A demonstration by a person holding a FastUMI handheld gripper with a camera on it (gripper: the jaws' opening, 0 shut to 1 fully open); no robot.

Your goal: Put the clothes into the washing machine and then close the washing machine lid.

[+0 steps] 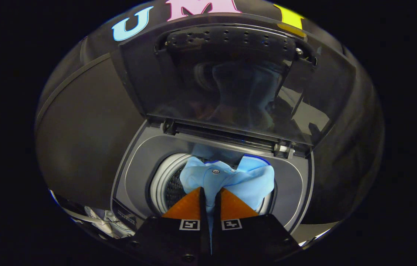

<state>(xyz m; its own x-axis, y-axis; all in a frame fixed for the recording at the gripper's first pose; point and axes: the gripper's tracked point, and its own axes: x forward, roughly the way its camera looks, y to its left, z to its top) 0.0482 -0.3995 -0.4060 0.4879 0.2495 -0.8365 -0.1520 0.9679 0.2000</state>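
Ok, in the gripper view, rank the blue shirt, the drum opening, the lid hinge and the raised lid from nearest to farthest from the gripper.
1. Blue shirt, pinched between the gripper fingers.
2. Drum opening, just beneath and left of the shirt.
3. Lid hinge, beyond the drum, at the back rim.
4. Raised lid, standing open behind everything.

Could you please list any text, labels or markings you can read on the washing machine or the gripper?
Washing machine front-corner label: print too small and blurred to read.
Gripper, shut on the blue shirt: two square coded markers, patterns only, no words.
Open lid: no text.
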